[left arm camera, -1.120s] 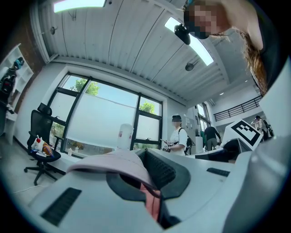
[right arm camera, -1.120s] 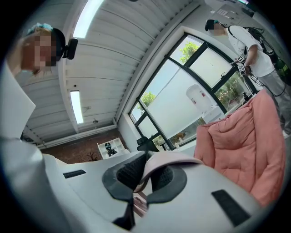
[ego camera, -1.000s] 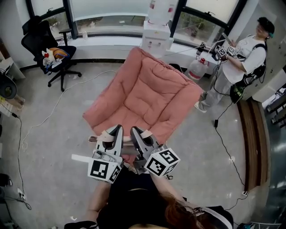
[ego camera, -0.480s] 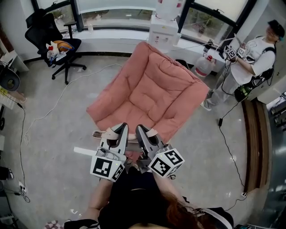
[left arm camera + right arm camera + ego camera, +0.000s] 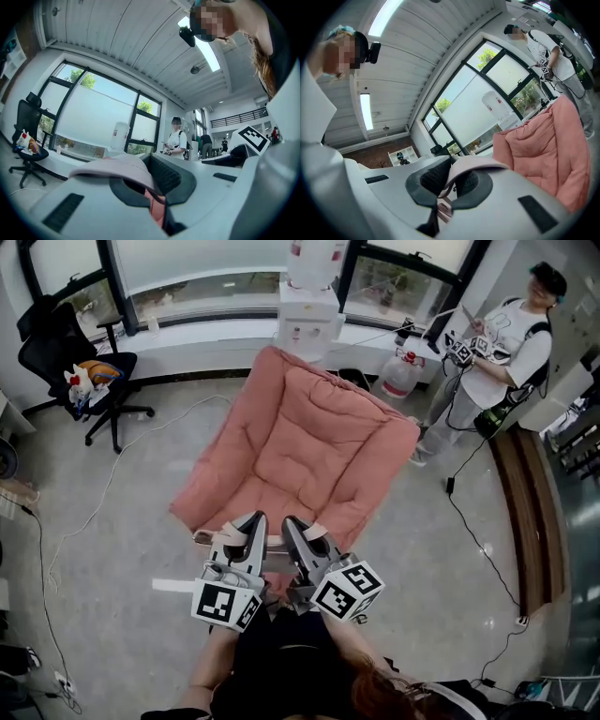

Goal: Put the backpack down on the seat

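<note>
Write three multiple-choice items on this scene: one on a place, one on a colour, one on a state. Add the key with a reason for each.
1. In the head view, where does the black office chair stand?
A. Right of the seat
B. At the upper left, apart from the seat
C. Under the grippers

2. What colour is the padded seat?
A. Pink
B. Blue
C. Grey

3. How do the jaws of the left gripper stand?
A. Wide open and empty
B. Shut on a bottle
C. Shut on a strap

Key:
1 B: the chair sits at the picture's upper left, with bare floor between it and the seat.
2 A: its cushion is pink all over.
3 C: the left gripper view shows a pale pink strap pinched between the closed jaws.
</note>
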`<state>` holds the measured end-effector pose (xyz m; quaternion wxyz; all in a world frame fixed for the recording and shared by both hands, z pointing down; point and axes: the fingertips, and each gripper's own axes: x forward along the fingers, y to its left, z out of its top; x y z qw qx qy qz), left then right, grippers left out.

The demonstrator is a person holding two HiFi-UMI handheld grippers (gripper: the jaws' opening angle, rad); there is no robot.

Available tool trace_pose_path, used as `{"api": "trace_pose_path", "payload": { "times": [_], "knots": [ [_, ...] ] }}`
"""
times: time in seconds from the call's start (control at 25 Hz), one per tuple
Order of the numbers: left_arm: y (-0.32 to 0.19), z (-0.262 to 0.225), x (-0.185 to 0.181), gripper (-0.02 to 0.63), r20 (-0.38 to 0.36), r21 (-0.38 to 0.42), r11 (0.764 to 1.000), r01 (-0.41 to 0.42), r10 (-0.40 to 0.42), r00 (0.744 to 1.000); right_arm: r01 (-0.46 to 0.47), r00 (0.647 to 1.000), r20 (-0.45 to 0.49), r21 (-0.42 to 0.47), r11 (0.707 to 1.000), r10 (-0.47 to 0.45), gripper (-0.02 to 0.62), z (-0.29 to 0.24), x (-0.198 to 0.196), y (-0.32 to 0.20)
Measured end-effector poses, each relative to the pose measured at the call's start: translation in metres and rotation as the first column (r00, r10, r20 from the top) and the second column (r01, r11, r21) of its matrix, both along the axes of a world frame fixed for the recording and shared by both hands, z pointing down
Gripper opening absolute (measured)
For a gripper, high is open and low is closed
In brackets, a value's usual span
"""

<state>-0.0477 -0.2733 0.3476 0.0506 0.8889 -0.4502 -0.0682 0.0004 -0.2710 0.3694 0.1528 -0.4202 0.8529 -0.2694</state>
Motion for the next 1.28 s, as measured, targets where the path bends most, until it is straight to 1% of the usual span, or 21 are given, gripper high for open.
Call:
{"api": "trace_pose_path", "payload": {
  "times": [0.32,0.52,0.72,1.08,1.28],
  "knots": [
    [-0.040,-0.007,0.002,0.018,-0.023,0.000,0.994,-0.109,0.109,0.994,-0.111,0.994,-0.013,0.012,0.994,0.112,0.037,-0.007,0.002,-0.036],
    [-0.067,-0.010,0.001,0.018,-0.018,0.007,0.984,-0.177,0.177,0.984,-0.178,0.984,-0.025,0.005,0.984,0.178,0.037,-0.009,-0.001,-0.058],
    [-0.088,-0.009,-0.003,0.018,-0.023,0.007,0.969,-0.246,0.246,0.969,-0.245,0.969,-0.040,0.000,0.970,0.245,0.037,-0.007,-0.006,-0.076],
    [-0.110,0.009,-0.024,0.018,-0.024,-0.017,0.929,-0.371,0.370,0.929,-0.364,0.931,-0.054,-0.019,0.931,0.362,0.037,0.010,-0.029,-0.094],
    [-0.120,0.014,-0.031,0.018,-0.010,-0.020,0.899,-0.437,0.437,0.900,-0.424,0.905,-0.057,-0.024,0.905,0.422,0.037,0.017,-0.039,-0.100]
  ]
}}
